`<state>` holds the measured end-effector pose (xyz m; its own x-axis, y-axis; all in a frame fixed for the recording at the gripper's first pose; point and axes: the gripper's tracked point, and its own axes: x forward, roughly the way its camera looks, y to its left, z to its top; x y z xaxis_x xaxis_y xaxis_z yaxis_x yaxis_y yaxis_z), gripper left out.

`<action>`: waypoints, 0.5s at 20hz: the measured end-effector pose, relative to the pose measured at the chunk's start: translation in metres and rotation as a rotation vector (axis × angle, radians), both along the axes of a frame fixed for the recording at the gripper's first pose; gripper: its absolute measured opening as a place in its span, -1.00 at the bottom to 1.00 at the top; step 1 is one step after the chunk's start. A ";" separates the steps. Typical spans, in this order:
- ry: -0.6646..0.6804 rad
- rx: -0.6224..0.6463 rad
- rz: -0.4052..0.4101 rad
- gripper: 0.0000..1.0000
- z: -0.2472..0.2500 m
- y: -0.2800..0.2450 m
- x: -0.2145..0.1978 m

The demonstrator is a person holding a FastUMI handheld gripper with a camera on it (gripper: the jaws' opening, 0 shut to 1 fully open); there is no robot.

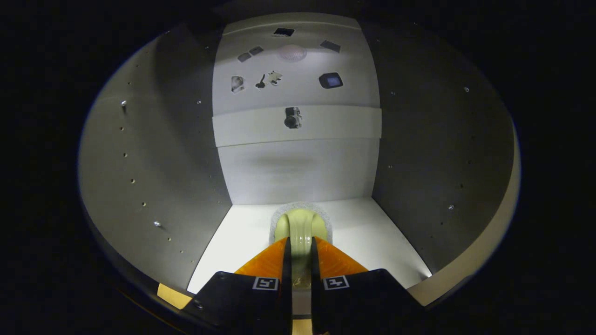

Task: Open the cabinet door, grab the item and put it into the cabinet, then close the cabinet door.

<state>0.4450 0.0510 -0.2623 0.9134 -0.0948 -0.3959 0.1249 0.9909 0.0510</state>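
Nearest, claw [301,246]: its two fingers [274,260] are drawn close together and pinch the narrow part of the item from both sides, with no gap showing between finger and item.
Markers: a small square black-and-white coded tag [266,283] sits on each finger body; no readable words on them.
Item [301,226]: a pale greenish, glossy, rounded object with a thin neck running back between the fingers and a broader curved end just ahead of the fingertips; what it is exactly cannot be told.
Under the item: a whitish, grainy, rounded pad or base [326,218] shows around its far end, resting on the cabinet floor.
Cabinet floor [372,242]: smooth, flat, white, brightly lit; the item is low over it or on it, inside the cabinet, short of the back wall.
Side walls [153,153]: plain matt grey panels to the left and right of the claw, each dotted with rows of small drilled holes and a few shiny metal pegs.
Front edge [484,251]: a pale cream curved strip of the cabinet's right-hand edge.
Back wall [298,172]: light, smooth panel with a faint shadow across it, nothing between it and the item.
Cross band [335,124]: a paler horizontal strip above, carrying a small dark fitting [292,117].
Upper surface [298,60]: several small dark shapes, too small to identify.
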 end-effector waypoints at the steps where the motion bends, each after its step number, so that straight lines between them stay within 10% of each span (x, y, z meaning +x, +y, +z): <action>1: 0.000 0.000 0.003 -0.55 -0.001 -0.002 0.002; 10: -0.024 0.038 0.014 -0.41 -0.005 -0.007 0.024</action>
